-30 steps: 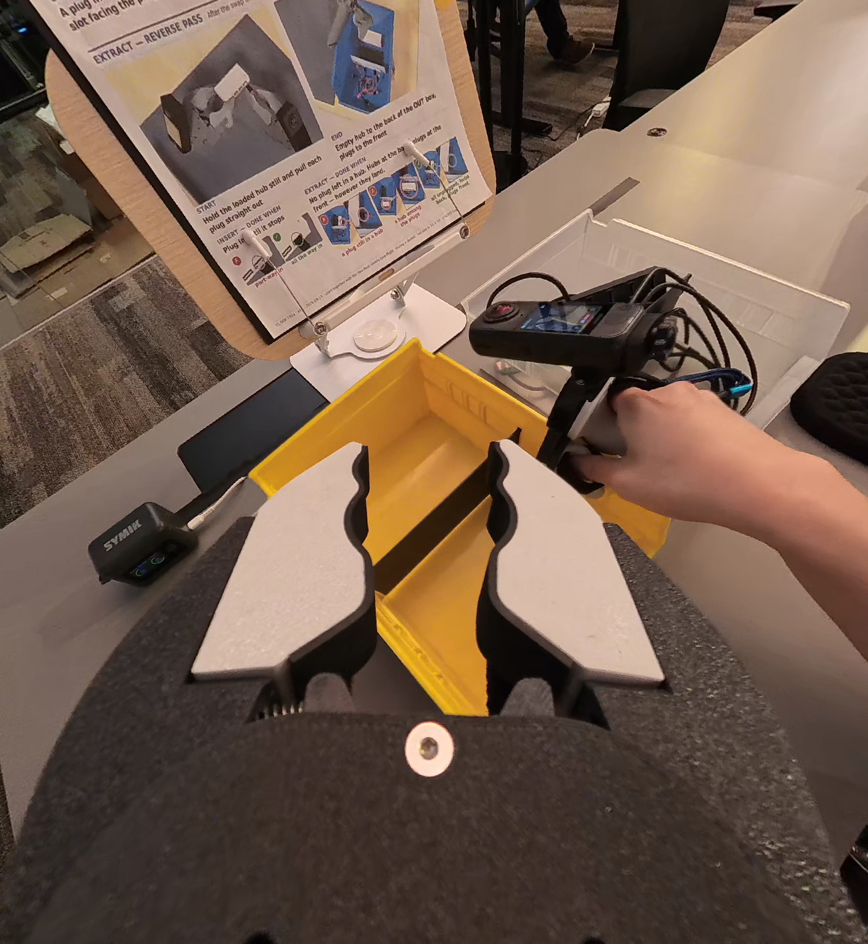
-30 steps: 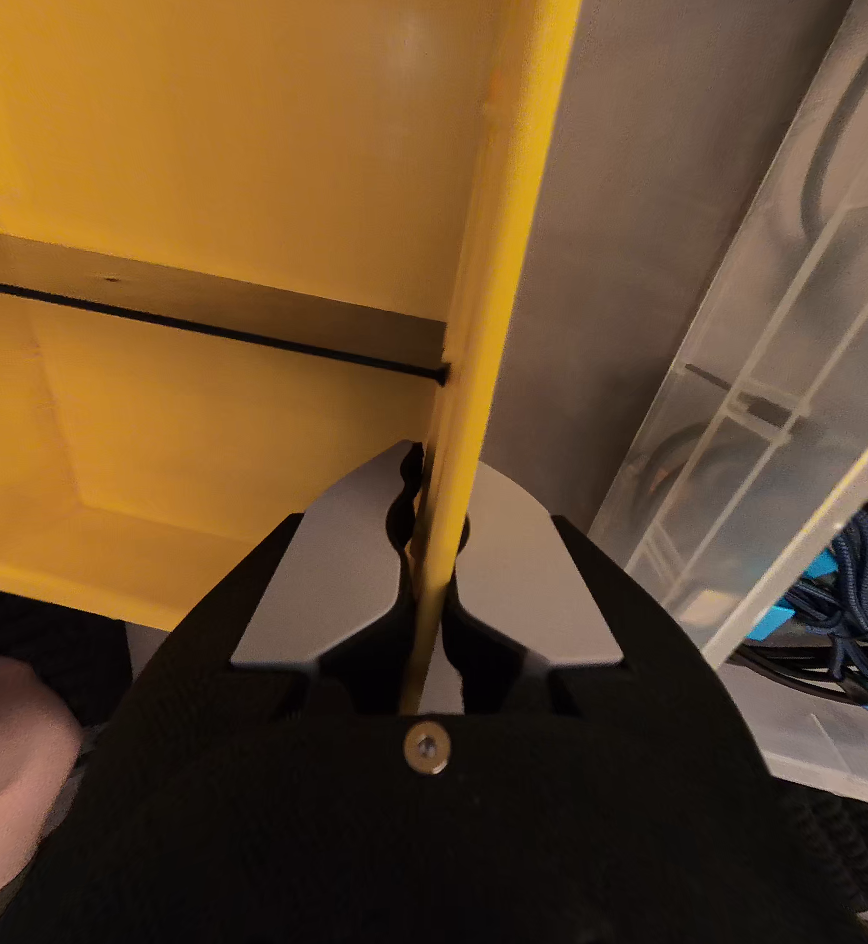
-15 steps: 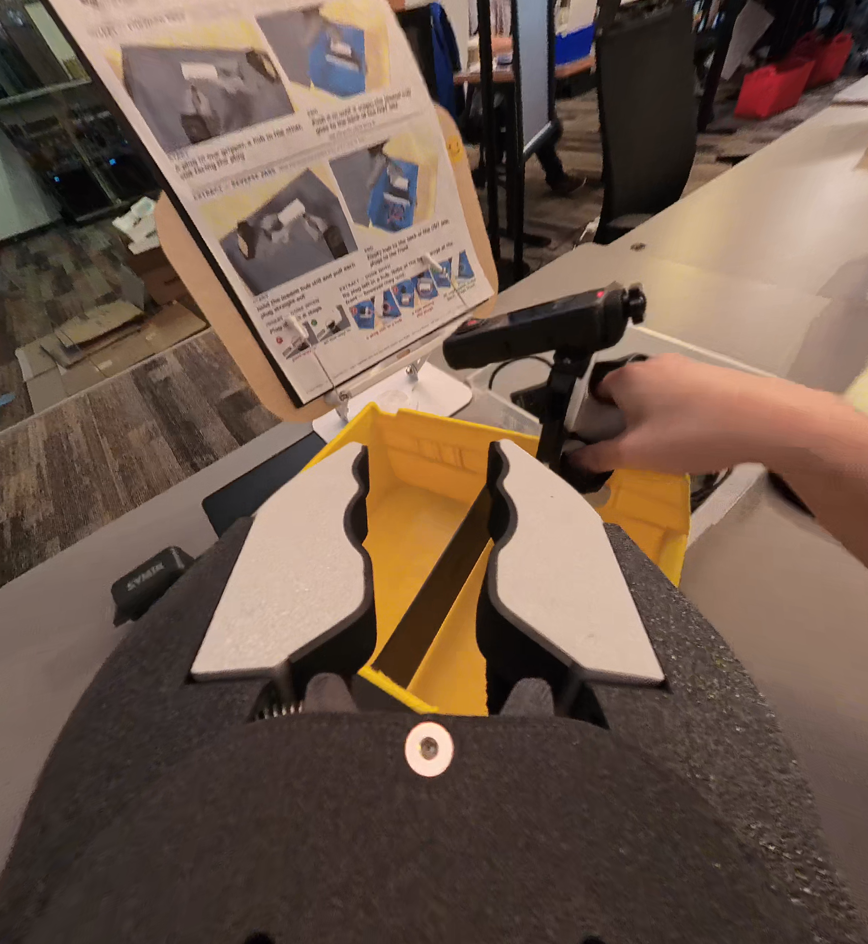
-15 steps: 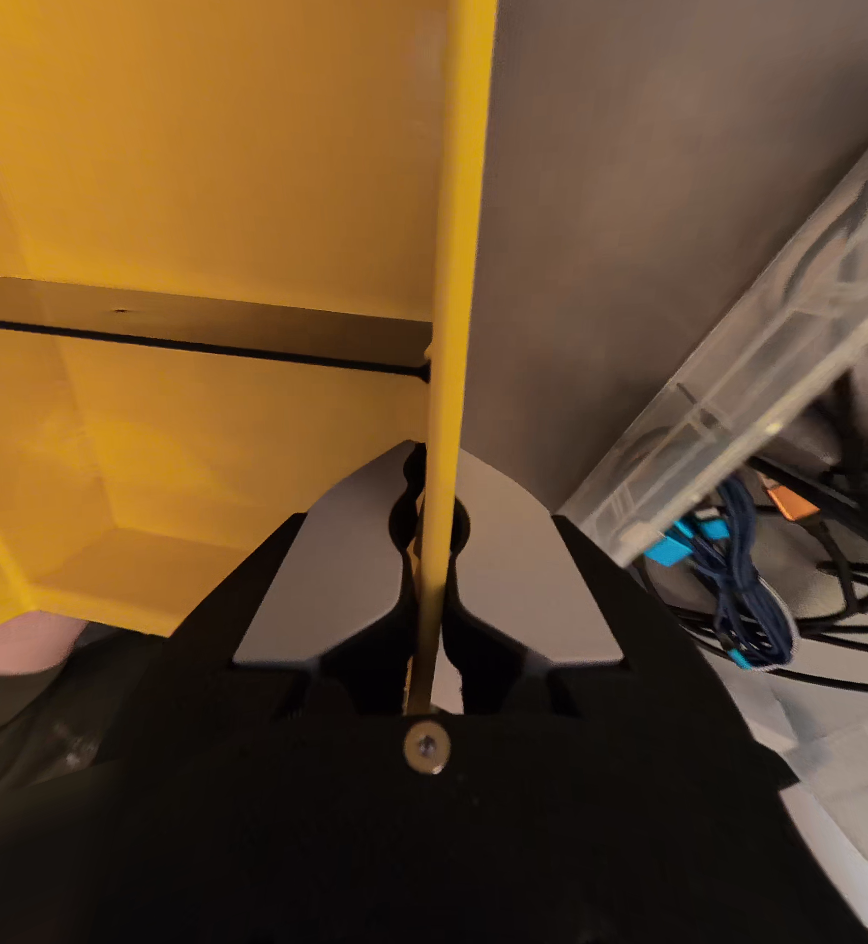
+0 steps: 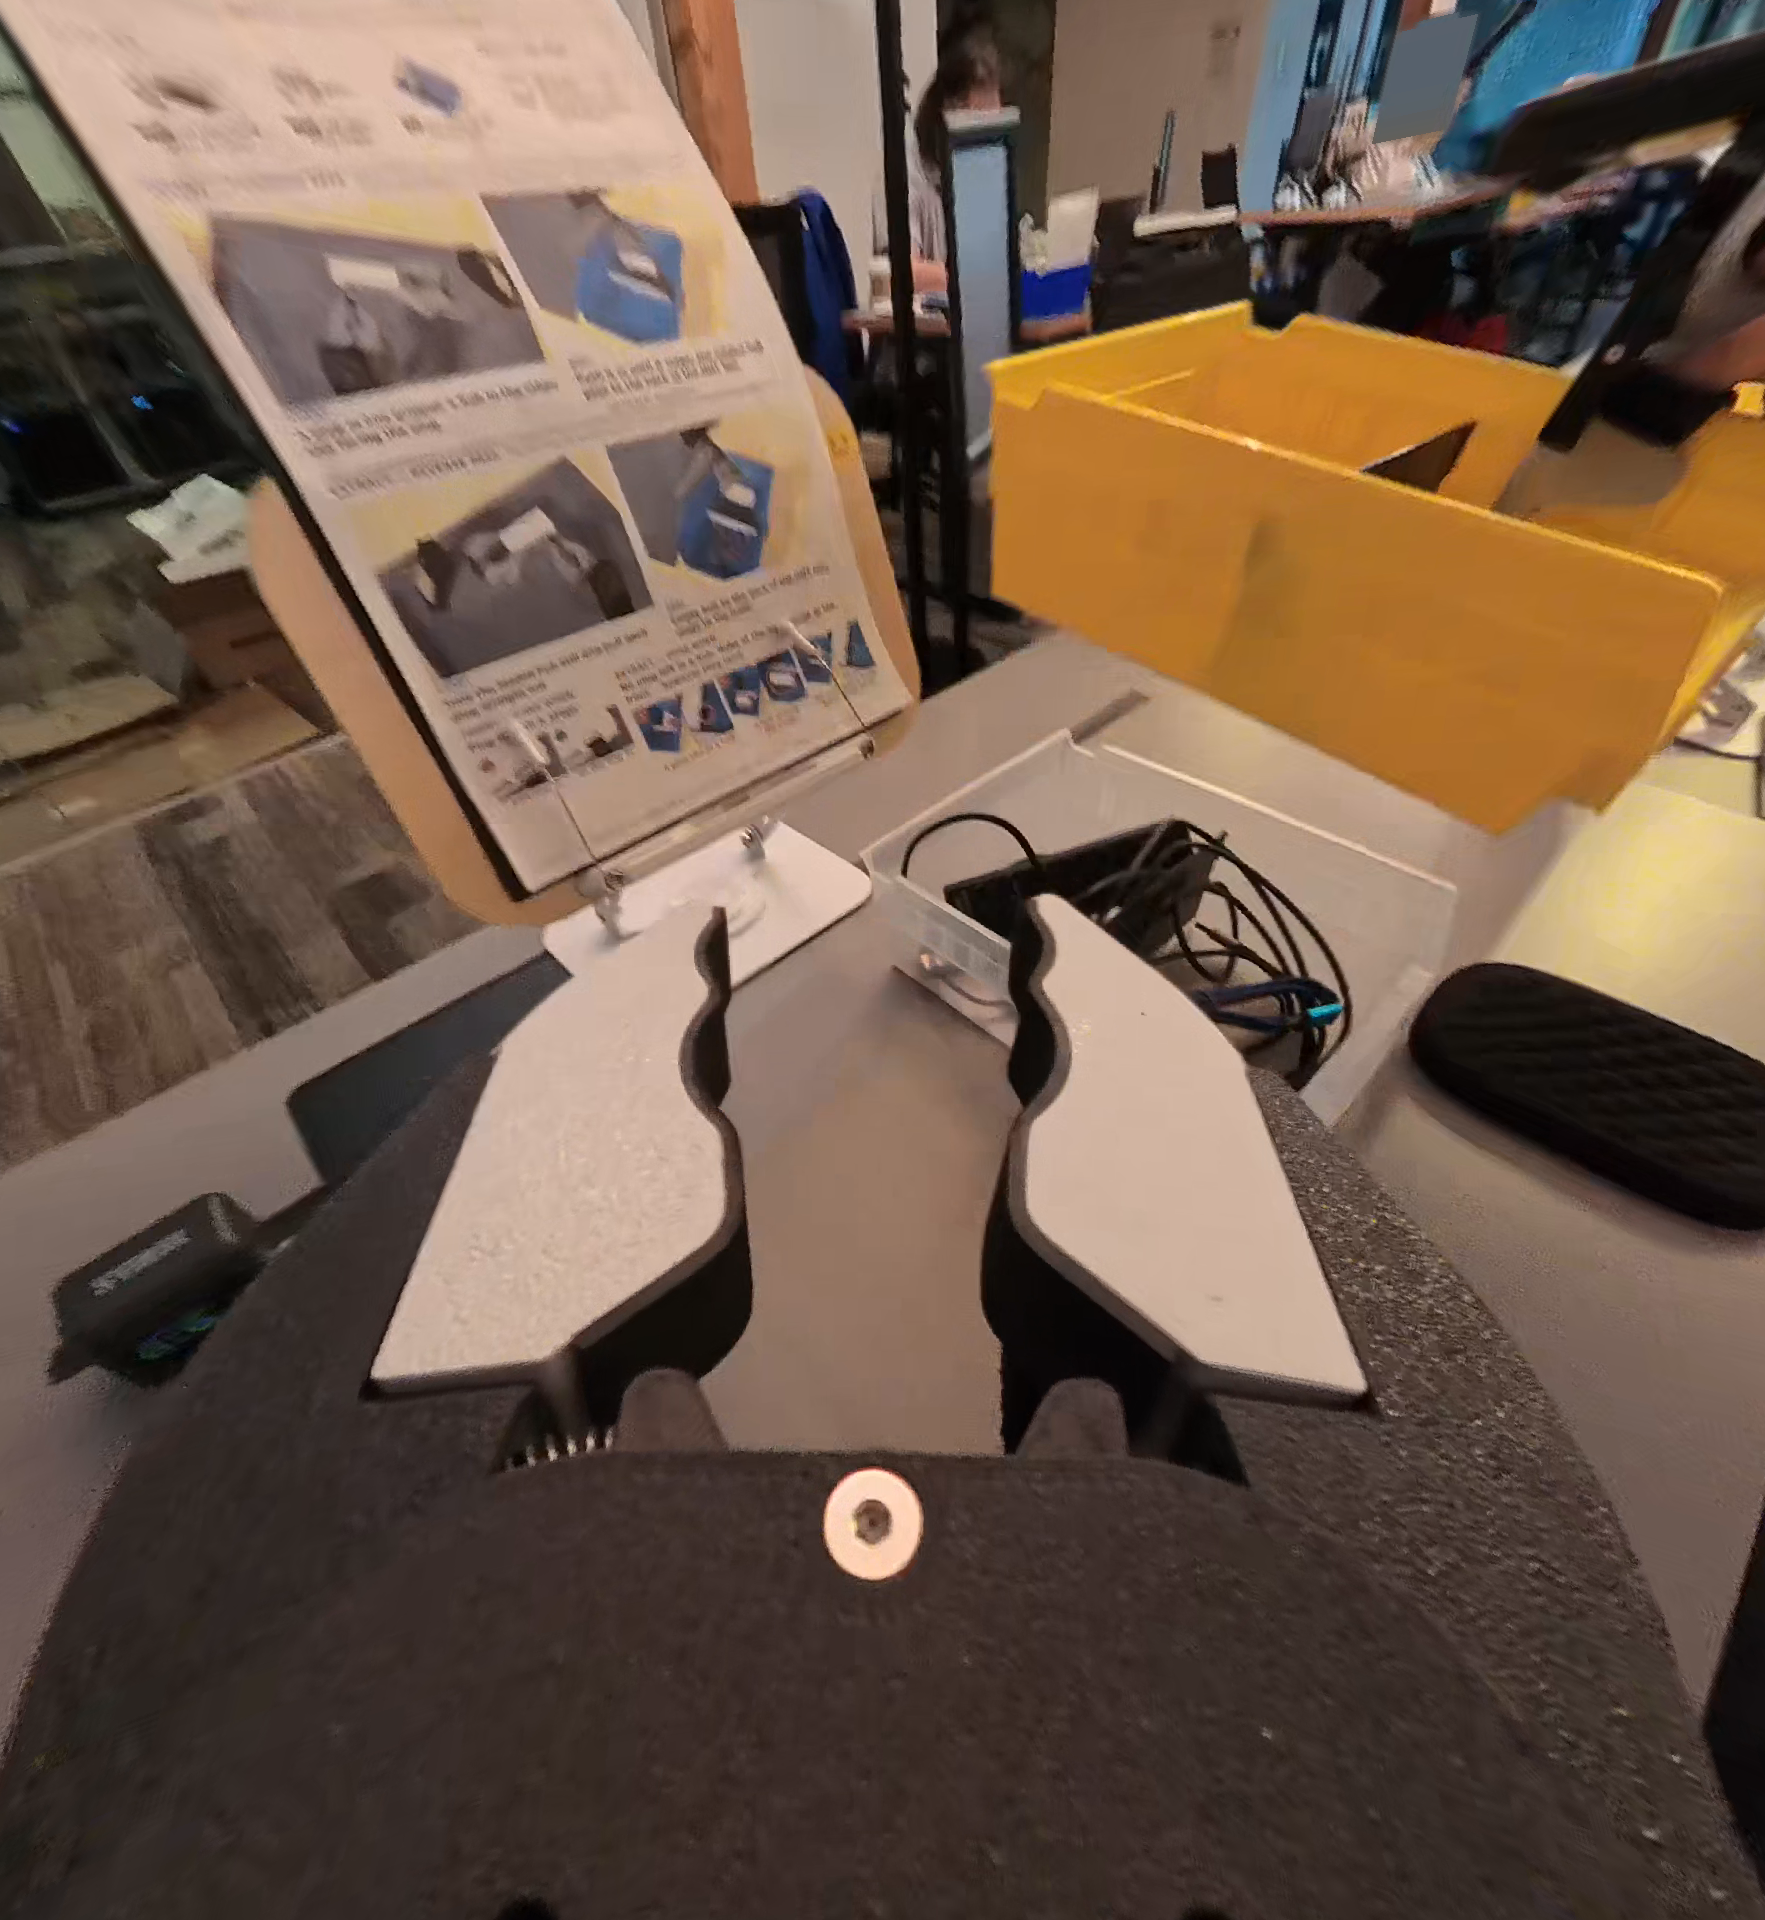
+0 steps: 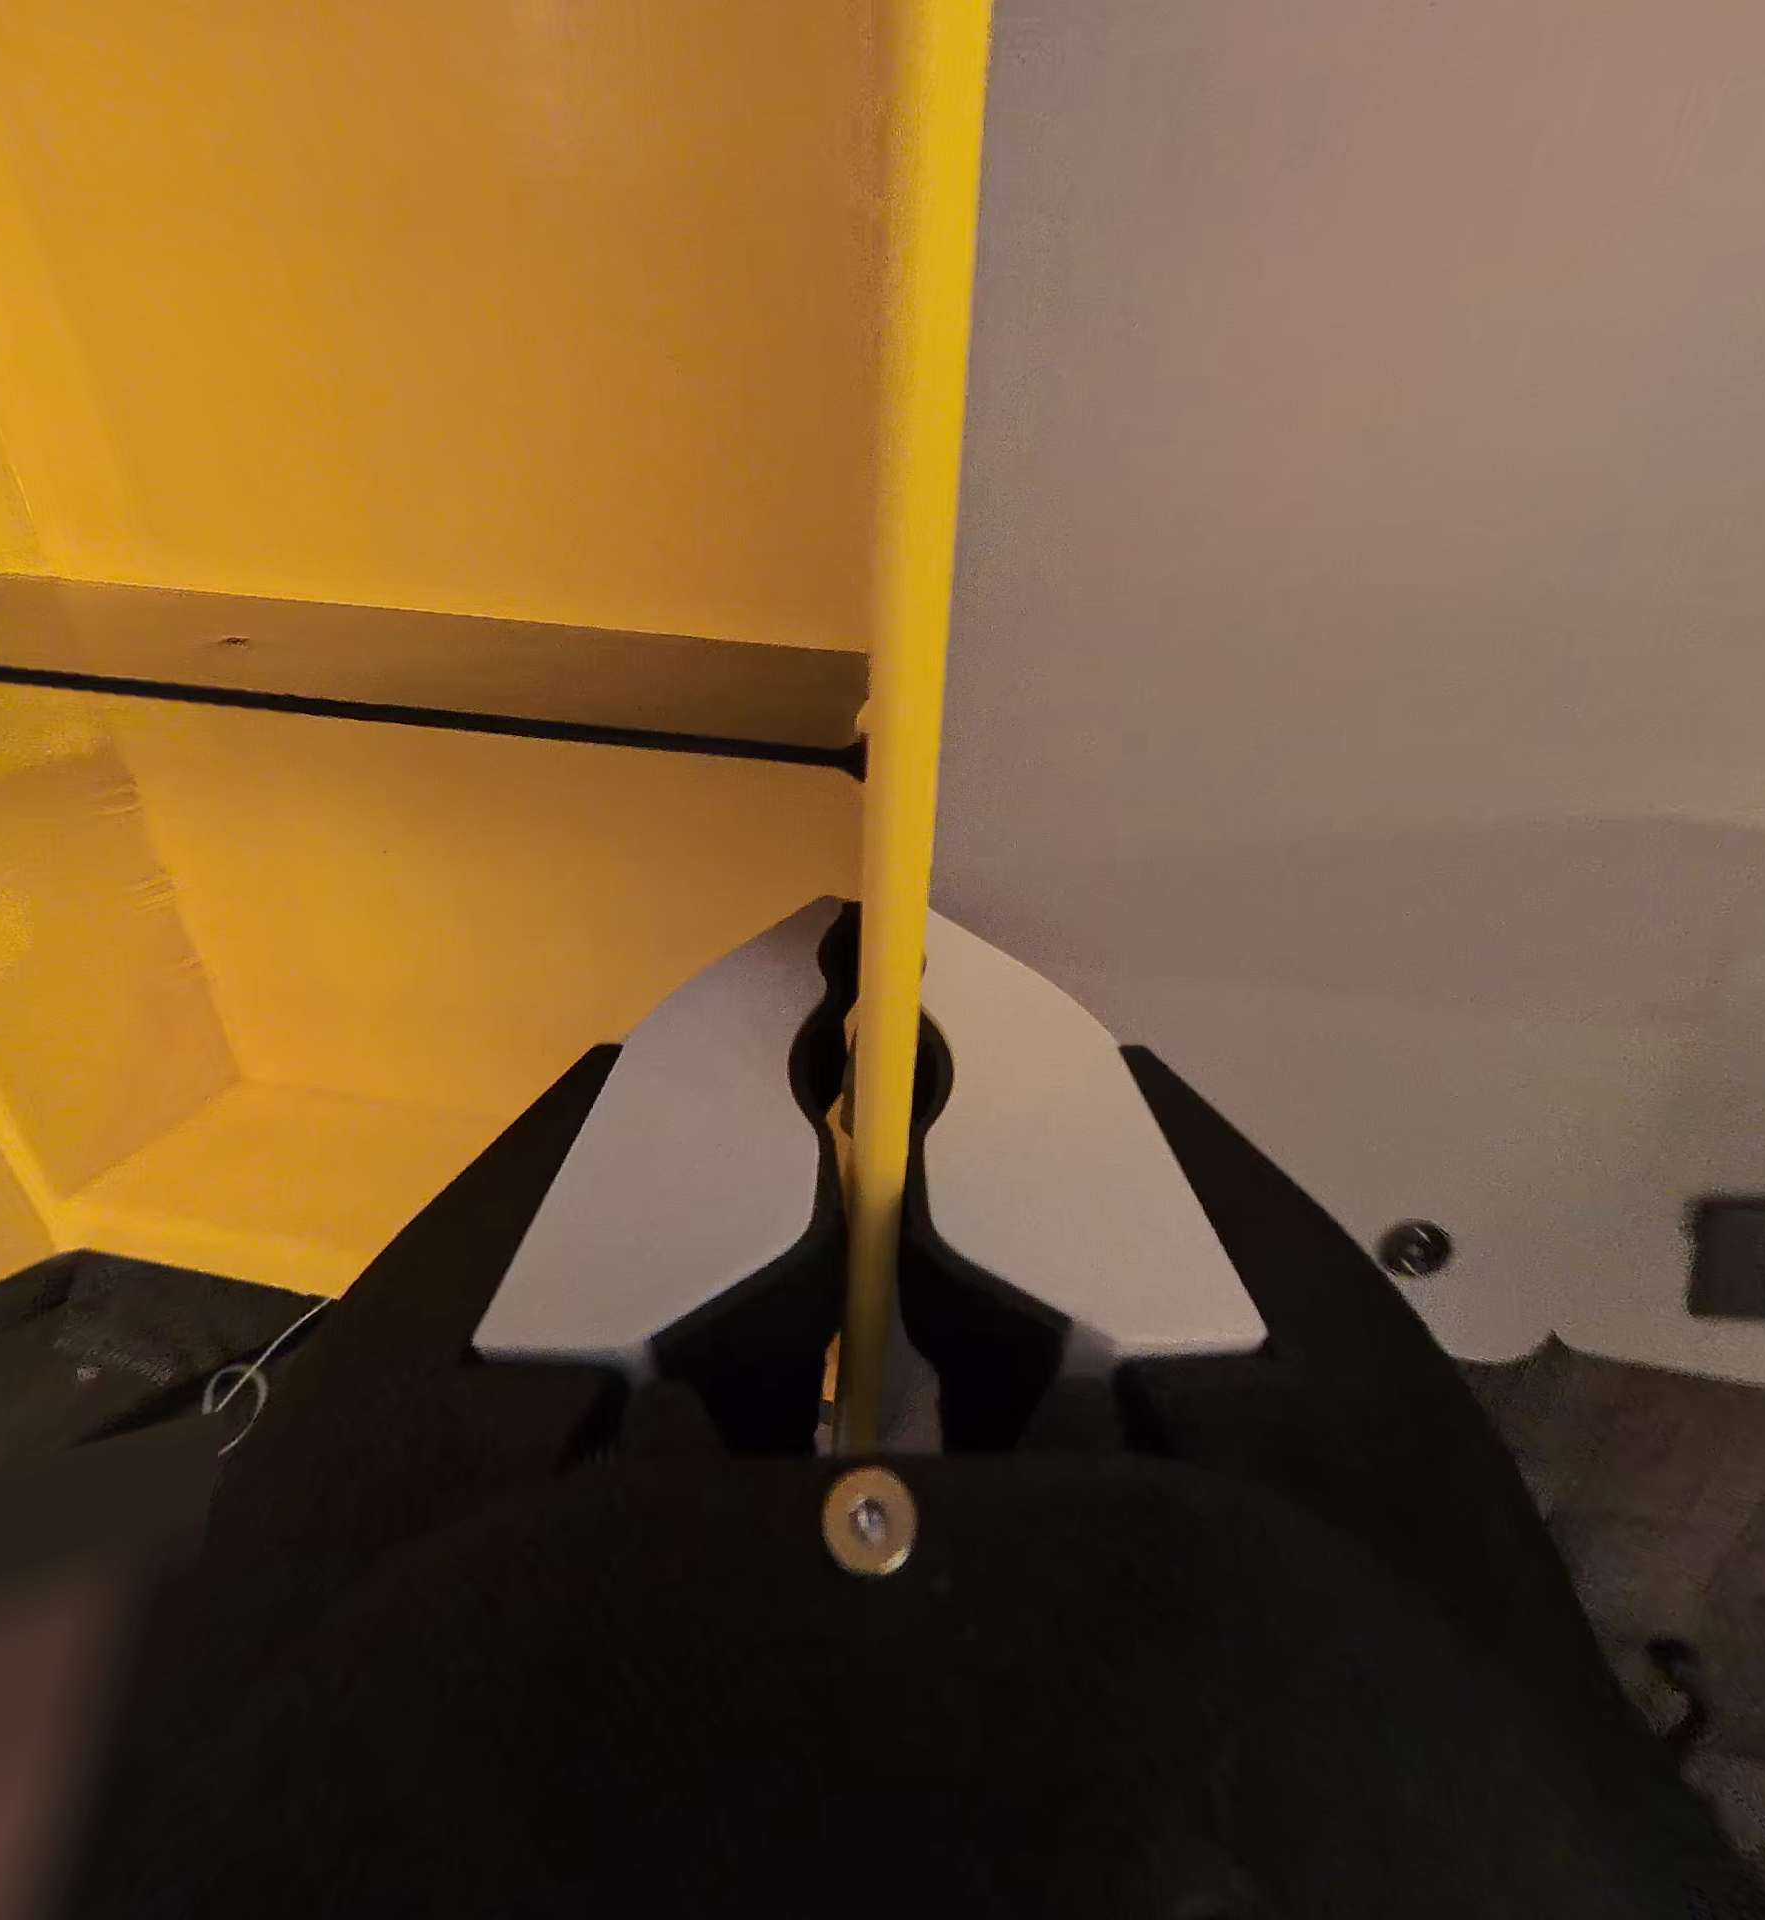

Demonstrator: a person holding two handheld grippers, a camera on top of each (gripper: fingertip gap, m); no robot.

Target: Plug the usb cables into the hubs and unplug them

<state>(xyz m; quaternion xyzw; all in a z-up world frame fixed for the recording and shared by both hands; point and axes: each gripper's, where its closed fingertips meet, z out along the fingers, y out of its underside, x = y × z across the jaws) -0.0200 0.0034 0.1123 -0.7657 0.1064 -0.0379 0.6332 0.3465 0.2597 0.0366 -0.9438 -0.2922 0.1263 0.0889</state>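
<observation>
Two grippers, one busy. Surface (image 5: 1636,1382) carries everything else. Yellow bin (image 5: 1377,623) hangs in the air, its wall pinched in the right gripper (image 6: 883,1049) jaws, probably to clear the workspace. Clear tray (image 5: 1377,914) holds the usb cables (image 5: 1221,935); hubs not discernible. Left gripper (image 5: 862,1049) jaws spread, empty. Instruction stand (image 5: 504,468) crowds the tray's left.

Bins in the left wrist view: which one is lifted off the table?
The yellow bin, held up by the right gripper clamping its wall. The clear bin of cables sits on the table.
</observation>
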